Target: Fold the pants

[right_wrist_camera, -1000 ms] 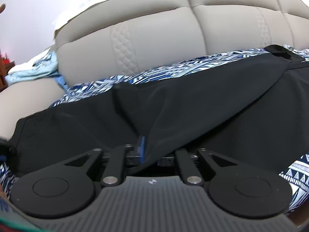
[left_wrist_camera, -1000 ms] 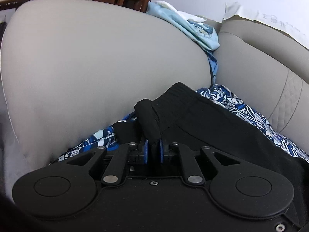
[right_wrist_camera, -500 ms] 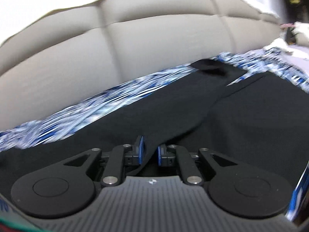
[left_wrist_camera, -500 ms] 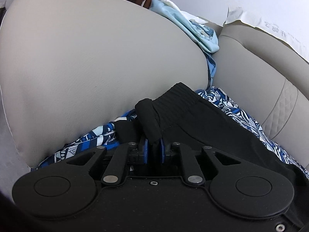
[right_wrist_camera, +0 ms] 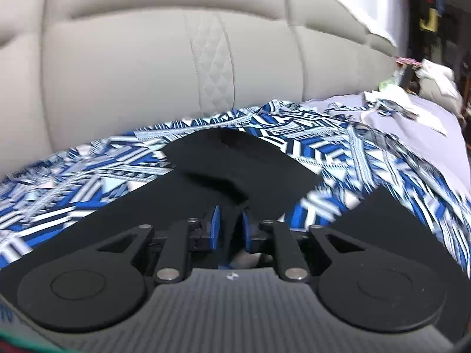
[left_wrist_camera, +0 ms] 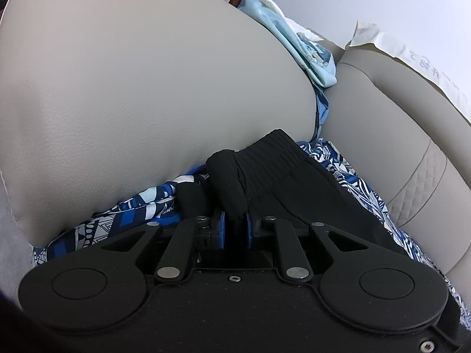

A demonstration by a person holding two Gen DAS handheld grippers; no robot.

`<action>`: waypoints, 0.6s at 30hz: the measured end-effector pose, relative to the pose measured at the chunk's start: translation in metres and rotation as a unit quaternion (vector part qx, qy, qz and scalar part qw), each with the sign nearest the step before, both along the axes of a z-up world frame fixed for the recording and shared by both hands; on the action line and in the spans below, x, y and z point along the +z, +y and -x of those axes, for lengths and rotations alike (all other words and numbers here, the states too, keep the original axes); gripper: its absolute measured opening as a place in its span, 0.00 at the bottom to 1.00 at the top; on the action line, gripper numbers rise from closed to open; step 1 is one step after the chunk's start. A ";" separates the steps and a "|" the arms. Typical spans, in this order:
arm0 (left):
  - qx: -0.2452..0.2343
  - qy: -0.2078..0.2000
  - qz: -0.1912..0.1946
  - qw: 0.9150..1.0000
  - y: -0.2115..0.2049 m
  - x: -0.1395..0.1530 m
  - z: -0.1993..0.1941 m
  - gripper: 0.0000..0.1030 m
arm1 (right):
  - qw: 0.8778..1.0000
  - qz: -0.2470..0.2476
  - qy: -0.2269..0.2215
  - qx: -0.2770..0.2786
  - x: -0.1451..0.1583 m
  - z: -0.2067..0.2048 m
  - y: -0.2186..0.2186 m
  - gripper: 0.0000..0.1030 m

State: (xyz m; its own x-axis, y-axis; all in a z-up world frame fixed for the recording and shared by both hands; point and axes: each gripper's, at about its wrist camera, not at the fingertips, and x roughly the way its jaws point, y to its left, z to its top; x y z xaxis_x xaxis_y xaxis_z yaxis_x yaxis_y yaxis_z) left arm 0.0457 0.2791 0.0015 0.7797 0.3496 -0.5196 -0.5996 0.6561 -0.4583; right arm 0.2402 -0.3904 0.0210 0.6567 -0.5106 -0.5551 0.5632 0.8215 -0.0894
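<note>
Black pants (left_wrist_camera: pixel 294 182) lie on a blue-and-white patterned cloth (left_wrist_camera: pixel 132 214) spread over a beige sofa. My left gripper (left_wrist_camera: pixel 234 220) is shut on a rolled fold of the ribbed waistband, close to the armrest (left_wrist_camera: pixel 147 88). In the right wrist view the far end of one pant leg (right_wrist_camera: pixel 235 161) lies flat just ahead of my right gripper (right_wrist_camera: pixel 229 217). Its jaws are opening, the blue pads stand apart and no fabric is pinched between them. The other pant leg (right_wrist_camera: pixel 382 229) lies to the right, partly cut off by the gripper body.
The sofa backrest (right_wrist_camera: pixel 132 58) rises right behind the pants. A light blue garment (left_wrist_camera: pixel 294 47) hangs over the armrest's far end, and a white cloth (left_wrist_camera: pixel 397 50) covers the backrest top. A grey sheet (right_wrist_camera: pixel 426 135) with small items lies far right.
My right gripper has swept right along the pants to the leg ends, let go of the black fabric and spread its pads. My left gripper has kept its hold, rolling slightly.
</note>
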 end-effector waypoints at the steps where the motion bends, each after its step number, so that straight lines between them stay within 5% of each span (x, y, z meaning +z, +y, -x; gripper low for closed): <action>1: 0.000 -0.001 -0.002 1.000 -0.001 0.000 0.000 0.15 | 1.000 0.008 0.006 0.011 0.001 -0.010 -0.007 0.44; 4: 0.003 -0.004 0.000 1.000 -0.002 -0.001 -0.002 0.15 | 0.999 0.013 0.025 0.039 0.001 -0.034 -0.025 0.46; 6: 0.014 -0.005 0.006 1.000 -0.004 -0.001 -0.004 0.15 | 0.999 -0.004 0.030 0.043 0.003 -0.047 -0.038 0.05; 11: 0.025 0.011 -0.019 0.999 -0.013 0.001 -0.010 0.16 | 1.000 -0.011 0.011 0.027 0.023 -0.037 -0.053 0.04; 18: -0.012 0.048 -0.057 0.997 -0.015 0.010 -0.020 0.17 | 0.998 0.001 -0.051 -0.032 0.059 0.061 -0.076 0.04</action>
